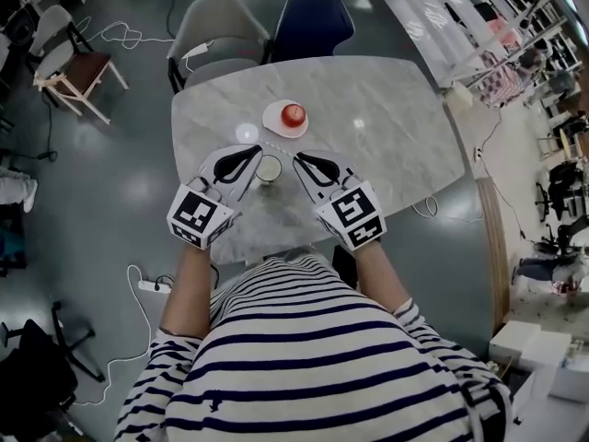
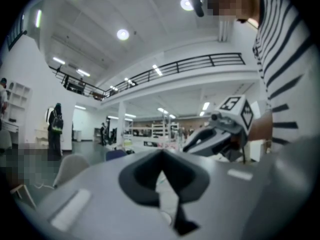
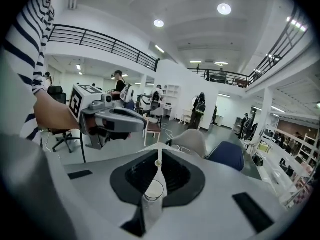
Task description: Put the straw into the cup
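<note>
A: what are the fingers (image 3: 177, 176) doing rn?
B: both pairs are sitting pressed together, left gripper (image 2: 161, 154) and right gripper (image 3: 159, 149). straw (image 3: 158, 170) is standing in the cup (image 1: 269, 168), sitting on the desk (image 1: 386, 118) right between them

Blur softens the left claw (image 2: 161, 153); what the cup (image 1: 269, 168) holds is unreadable.

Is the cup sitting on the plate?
No, the cup stands on the table itself, apart from the plate.
</note>
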`<move>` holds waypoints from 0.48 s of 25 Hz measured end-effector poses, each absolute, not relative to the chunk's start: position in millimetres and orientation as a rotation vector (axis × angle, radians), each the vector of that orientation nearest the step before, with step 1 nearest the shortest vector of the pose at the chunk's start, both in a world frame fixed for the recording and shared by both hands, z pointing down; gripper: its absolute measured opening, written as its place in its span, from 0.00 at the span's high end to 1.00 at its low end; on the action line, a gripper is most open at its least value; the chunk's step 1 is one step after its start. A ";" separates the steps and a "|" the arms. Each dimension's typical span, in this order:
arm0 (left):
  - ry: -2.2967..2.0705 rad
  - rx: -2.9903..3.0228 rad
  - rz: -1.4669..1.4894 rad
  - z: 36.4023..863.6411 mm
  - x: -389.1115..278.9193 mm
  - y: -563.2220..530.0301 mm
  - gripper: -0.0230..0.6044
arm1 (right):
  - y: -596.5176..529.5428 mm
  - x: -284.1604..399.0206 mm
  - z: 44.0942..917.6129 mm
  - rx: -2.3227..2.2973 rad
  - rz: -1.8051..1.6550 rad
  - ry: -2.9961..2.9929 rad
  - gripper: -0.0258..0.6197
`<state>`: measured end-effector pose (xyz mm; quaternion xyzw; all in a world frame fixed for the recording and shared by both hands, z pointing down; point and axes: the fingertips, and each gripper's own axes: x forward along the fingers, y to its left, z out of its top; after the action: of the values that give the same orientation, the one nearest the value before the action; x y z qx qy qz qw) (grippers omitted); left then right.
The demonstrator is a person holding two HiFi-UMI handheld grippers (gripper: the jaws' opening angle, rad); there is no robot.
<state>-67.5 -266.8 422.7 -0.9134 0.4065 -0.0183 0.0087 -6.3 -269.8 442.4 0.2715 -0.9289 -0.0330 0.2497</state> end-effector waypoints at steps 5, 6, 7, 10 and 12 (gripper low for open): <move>1.290 -2.858 -0.076 433.0 -70.7 -266.3 0.95 | -269.8 -7.6 472.3 0.709 -0.026 -2.475 0.92; 1.293 -2.858 -0.080 434.4 -71.4 -266.6 0.95 | -270.7 -7.8 476.7 0.706 -0.014 -2.468 0.92; 1.295 -2.859 -0.083 435.4 -72.2 -267.1 0.95 | -272.0 -8.1 480.5 0.703 -0.001 -2.461 0.92; 1.300 -2.864 -0.085 435.6 -73.0 -268.6 0.95 | -276.1 -7.4 491.0 0.694 0.038 -2.435 0.92; 1.303 -2.867 -0.080 435.8 -73.7 -268.6 0.95 | -277.6 -7.9 500.4 0.684 0.058 -2.413 0.92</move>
<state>-73.7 -268.6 435.8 -0.9101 0.4135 -0.0254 -0.0045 -7.9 -277.6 500.4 0.2591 -0.9140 0.0219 0.3114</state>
